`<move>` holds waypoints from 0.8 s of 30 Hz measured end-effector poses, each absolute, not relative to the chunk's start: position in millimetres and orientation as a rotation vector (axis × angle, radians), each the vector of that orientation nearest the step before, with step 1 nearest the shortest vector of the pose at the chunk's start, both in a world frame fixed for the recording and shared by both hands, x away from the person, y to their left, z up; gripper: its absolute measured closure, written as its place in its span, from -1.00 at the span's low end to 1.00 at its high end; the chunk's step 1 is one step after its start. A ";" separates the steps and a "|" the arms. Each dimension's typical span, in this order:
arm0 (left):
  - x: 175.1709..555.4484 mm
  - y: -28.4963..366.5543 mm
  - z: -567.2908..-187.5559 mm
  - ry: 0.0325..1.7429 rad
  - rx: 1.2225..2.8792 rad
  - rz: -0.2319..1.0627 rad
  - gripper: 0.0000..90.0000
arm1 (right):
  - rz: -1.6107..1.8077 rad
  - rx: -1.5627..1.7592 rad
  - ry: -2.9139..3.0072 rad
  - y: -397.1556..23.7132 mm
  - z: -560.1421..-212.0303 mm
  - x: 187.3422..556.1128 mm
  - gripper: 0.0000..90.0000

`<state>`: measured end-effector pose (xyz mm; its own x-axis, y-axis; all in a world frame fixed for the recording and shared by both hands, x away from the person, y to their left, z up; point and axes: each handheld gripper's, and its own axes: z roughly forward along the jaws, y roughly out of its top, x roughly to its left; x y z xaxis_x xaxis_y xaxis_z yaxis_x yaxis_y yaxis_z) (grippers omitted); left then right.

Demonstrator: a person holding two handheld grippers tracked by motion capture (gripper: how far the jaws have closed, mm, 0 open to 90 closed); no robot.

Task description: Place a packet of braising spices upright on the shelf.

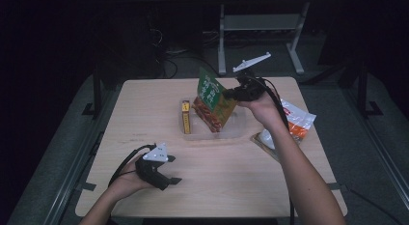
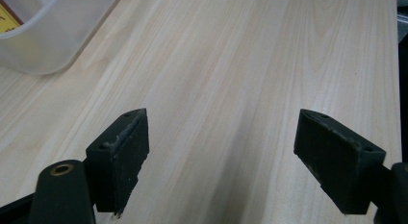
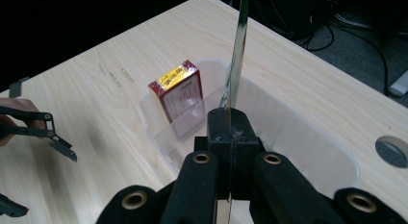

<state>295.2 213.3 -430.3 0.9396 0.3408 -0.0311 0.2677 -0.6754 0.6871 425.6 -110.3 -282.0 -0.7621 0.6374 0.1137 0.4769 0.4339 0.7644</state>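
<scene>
Snack packet [image 1: 211, 98] over bin [image 1: 241, 133], yellow box [image 1: 185, 117] inside

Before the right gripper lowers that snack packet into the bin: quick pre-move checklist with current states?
1. Grip: right gripper jaws shut on the edge of the snack packet. Ok.
2. Packet position: held tilted over the clear bin. Ok.
3. Space in bin: the yellow and red box stands at one end, with bare floor beside it. Ok.
4. Left gripper: open, holding nothing, near the table's front edge, apart from the bin. Ok.
5. Packet bottom edge against the bin floor: cannot tell.
6. White and orange bag: lies right of the bin, under the right forearm. Cannot tell whether the arm clears it.
</scene>
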 end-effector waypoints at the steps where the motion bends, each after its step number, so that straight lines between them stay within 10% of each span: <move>1: 295.3 213.4 -430.8 0.427 2.341 0.130 -0.57 | 1.230 0.971 2.492 -107.3 -281.4 426.7 1.00; 15: 295.5 213.1 -431.3 0.411 2.359 0.127 -0.57 | 1.231 0.952 2.517 -82.5 -276.0 441.8 0.98; 24: 295.3 212.8 -432.3 0.418 2.348 0.126 -0.57 | 1.321 0.934 2.494 -93.0 -271.6 429.8 0.38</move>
<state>295.3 212.8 -432.3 0.9422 0.3337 -0.0304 0.2617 -0.6762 0.6886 429.8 -93.0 -271.6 -0.7900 0.5978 0.1364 0.4486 0.4118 0.7932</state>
